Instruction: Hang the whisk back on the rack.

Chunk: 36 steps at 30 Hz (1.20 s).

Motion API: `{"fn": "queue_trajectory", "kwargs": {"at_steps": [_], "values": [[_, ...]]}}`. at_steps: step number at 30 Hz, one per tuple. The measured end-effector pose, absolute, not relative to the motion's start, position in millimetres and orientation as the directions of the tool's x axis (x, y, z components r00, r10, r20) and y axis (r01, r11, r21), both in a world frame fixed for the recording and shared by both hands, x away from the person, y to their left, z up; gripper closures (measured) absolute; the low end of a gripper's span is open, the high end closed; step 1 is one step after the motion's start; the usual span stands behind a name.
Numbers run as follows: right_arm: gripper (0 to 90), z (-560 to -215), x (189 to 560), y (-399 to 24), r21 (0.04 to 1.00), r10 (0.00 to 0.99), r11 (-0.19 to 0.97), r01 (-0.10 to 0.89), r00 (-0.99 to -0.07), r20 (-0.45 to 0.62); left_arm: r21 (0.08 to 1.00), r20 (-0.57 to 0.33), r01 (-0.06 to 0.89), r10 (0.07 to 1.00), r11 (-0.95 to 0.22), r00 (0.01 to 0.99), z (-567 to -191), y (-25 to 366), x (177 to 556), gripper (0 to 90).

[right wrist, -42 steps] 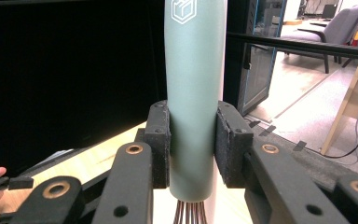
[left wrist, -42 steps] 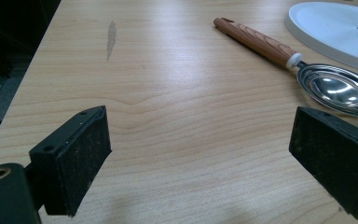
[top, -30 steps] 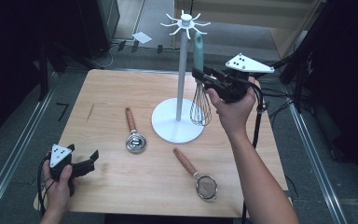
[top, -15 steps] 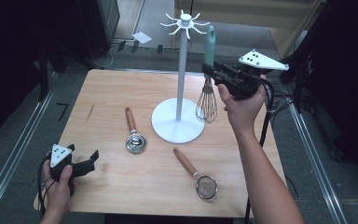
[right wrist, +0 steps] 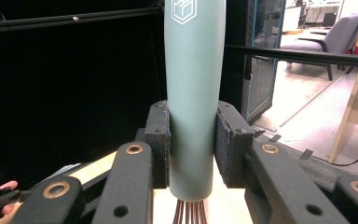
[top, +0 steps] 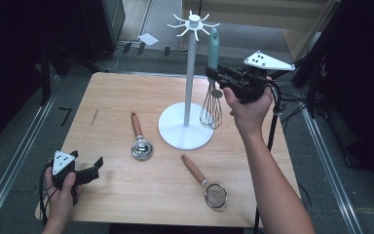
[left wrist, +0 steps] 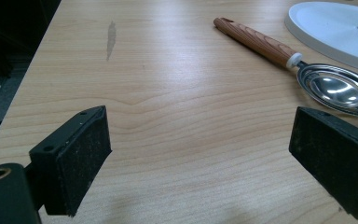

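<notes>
A whisk (top: 212,83) is held upright in the air by the right gripper (top: 216,76), just beside the pole of the white hook stand (top: 189,73), on its right in the high view. The grip is placed on the lower part of the teal handle, whose top reaches close under the stand's hook arms. The wire loops hang above the table (top: 112,97), over the right edge of the stand's round base; whether base and wires touch cannot be told. In the right gripper view the teal handle (right wrist: 195,93) is seen clamped between the two black pads (right wrist: 158,144), both pressed flat against it, with the copper-coloured wires showing below the handle end.

The left gripper (top: 96,165) is held low at the near left corner of the table, well apart from the stand. Its jaws are spread wide with nothing between them; in the left gripper view only bare wood is seen between the pads (left wrist: 81,158).

A wooden-handled scoop (top: 139,139) is lying flat on the table left of the stand base, its metal bowl toward the near side. It is also seen in the left gripper view (left wrist: 303,70), ahead of the jaws. A wooden-handled strainer (top: 204,180) is lying nearer the front edge, right of centre, mesh end nearest the person.
</notes>
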State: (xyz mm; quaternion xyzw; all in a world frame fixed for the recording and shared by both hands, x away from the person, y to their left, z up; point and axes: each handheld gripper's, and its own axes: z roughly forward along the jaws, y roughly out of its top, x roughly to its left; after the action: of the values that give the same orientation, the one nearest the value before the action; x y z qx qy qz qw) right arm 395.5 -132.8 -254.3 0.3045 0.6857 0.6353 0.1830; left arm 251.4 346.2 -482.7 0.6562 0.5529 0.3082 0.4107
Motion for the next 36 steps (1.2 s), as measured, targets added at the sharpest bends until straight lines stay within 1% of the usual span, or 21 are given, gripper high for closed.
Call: {"fn": "queue_trajectory", "kwargs": {"at_steps": [8, 11, 19, 23, 28, 32, 34, 36], "values": [[71.2, -252, 400, -132, 0.978, 0.624, 0.018, 0.206, -0.767, 0.15, 0.88, -0.049, 0.472, 0.979, -0.052, 0.199, -483, 346, 251, 5.9], [71.1, -253, 405, -132, 0.971, 0.592, 0.013, 0.238, -0.784, 0.185, 0.88, -0.05, 0.472, 0.979, -0.051, 0.199, -483, 346, 251, 5.9], [70.7, -256, 408, -132, 0.965, 0.56, -0.013, 0.26, -0.798, 0.223, 0.88, -0.05, 0.471, 0.979, -0.051, 0.2, -483, 346, 251, 6.0], [70.2, -257, 408, -132, 0.968, 0.565, -0.016, 0.251, -0.797, 0.216, 0.88, -0.05, 0.472, 0.979, -0.051, 0.2, -483, 346, 251, 6.0], [64.5, -259, 406, -133, 0.97, 0.596, -0.032, 0.241, -0.775, 0.212, 0.88, -0.05, 0.472, 0.979, -0.052, 0.2, -483, 346, 251, 6.0], [63.4, -261, 406, -137, 0.968, 0.61, -0.046, 0.247, -0.76, 0.223, 0.88, -0.05, 0.472, 0.978, -0.052, 0.2, -483, 346, 251, 6.1], [63.3, -260, 403, -137, 0.97, 0.613, -0.053, 0.238, -0.759, 0.22, 0.88, -0.049, 0.472, 0.979, -0.052, 0.2, -483, 346, 251, 6.1], [64.1, -259, 398, -136, 0.976, 0.626, -0.057, 0.208, -0.754, 0.197, 0.879, -0.05, 0.473, 0.979, -0.051, 0.199, -483, 346, 252, 6.1]]}}
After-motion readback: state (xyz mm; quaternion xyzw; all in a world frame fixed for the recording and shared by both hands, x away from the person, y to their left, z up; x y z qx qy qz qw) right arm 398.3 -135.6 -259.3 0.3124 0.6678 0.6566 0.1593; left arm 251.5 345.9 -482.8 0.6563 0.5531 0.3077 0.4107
